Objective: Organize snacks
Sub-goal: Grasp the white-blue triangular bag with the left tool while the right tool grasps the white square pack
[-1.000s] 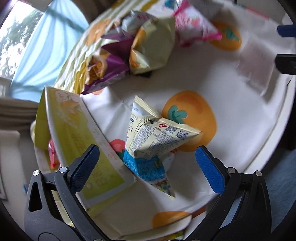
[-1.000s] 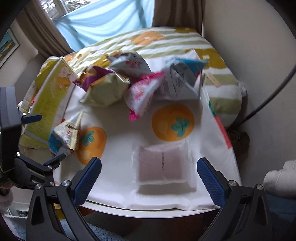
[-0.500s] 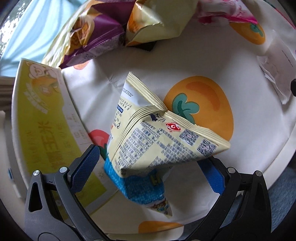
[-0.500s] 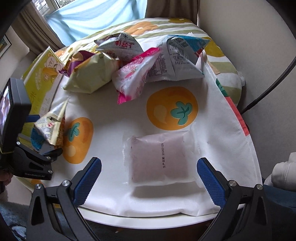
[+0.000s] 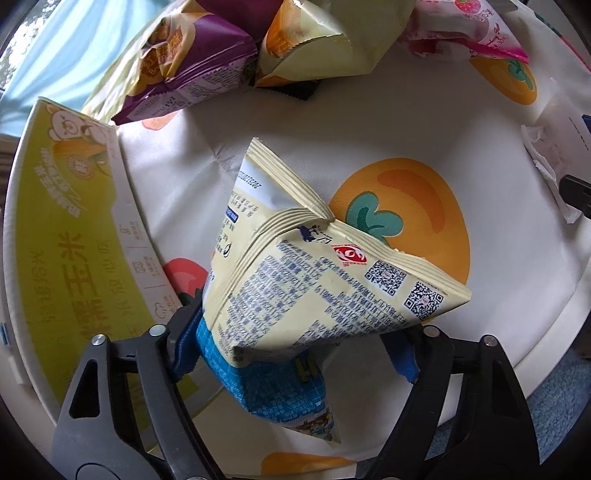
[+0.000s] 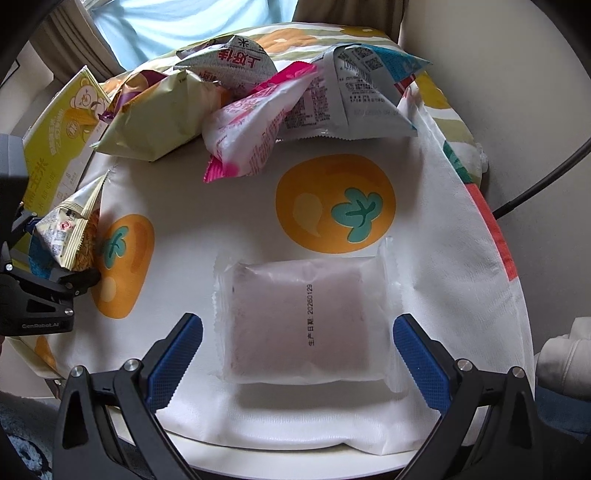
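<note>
The left claw (image 5: 295, 354) has just been closing and now holds the cream-and-blue snack bag (image 5: 314, 288), its blue pads (image 5: 186, 349) pressed against the bag's lower part from both sides, while the bag's crimped top stands up over the orange fruit print on the white cloth (image 5: 491, 122) covering the round bench (image 6: 280, 456). Just to the left of this bag lies a flat yellow-green box (image 5: 66, 236), and beyond it a purple packet (image 5: 192, 70), a pale yellow-green packet (image 5: 332, 40) and a pink-edged packet (image 5: 469, 33) crowd the far side of the cloth. The right claw (image 6: 297, 352) stands wide, its two blue pads on either side of a clear packet with a pale purple block (image 6: 303, 317) that lies flat on the cloth near the bench's front edge; the pads do not touch it. Farther back in the right wrist view a grey-white packet with a blue corner (image 6: 365, 96) leans on the pile, against a striped cushion (image 6: 439, 96)
</note>
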`<move>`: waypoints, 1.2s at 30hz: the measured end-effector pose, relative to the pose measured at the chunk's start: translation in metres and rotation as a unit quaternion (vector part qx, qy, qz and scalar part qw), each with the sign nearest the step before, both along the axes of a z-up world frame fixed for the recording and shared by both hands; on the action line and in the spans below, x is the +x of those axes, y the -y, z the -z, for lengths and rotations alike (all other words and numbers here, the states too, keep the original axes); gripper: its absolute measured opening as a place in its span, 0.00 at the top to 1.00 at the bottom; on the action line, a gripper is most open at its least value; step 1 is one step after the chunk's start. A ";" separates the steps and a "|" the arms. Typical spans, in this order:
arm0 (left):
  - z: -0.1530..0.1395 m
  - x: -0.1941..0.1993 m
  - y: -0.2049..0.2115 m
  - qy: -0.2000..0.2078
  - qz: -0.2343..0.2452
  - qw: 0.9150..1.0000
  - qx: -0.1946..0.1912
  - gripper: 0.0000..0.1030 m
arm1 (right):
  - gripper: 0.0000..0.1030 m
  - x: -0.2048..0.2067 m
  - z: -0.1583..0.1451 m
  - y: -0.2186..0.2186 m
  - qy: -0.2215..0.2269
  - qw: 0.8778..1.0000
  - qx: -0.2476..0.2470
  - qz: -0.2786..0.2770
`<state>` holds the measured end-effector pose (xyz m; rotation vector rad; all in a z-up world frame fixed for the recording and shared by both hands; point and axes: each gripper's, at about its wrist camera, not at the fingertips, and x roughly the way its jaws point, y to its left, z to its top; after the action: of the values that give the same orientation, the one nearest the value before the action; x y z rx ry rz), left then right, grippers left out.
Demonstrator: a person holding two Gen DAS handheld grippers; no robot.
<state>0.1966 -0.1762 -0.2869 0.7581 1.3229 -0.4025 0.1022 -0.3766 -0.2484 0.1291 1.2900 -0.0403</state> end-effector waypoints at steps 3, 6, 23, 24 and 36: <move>-0.001 0.001 -0.003 -0.002 0.001 1.000 -0.005 0.29 | 0.00 0.000 0.003 0.001 -0.001 1.000 -0.003 -0.002; -0.005 0.000 -0.005 -0.004 -0.001 1.000 -0.015 0.34 | 0.00 0.000 0.004 0.000 0.001 1.000 -0.004 -0.004; -0.016 -0.017 0.013 -0.013 0.015 0.999 -0.048 0.36 | 0.00 0.010 0.021 0.000 -0.015 1.000 0.004 -0.015; -0.016 -0.018 0.013 -0.013 0.015 0.999 -0.049 0.36 | 0.00 0.011 0.022 -0.003 -0.018 1.000 -0.002 -0.021; -0.018 -0.006 0.009 -0.010 -0.003 0.999 -0.052 0.36 | 0.24 0.004 0.028 -0.011 0.003 0.999 -0.021 -0.049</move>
<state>0.1902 -0.1852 -0.2691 0.6650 1.3131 -0.4711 0.1062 -0.3657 -0.2764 0.0295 1.2867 0.0165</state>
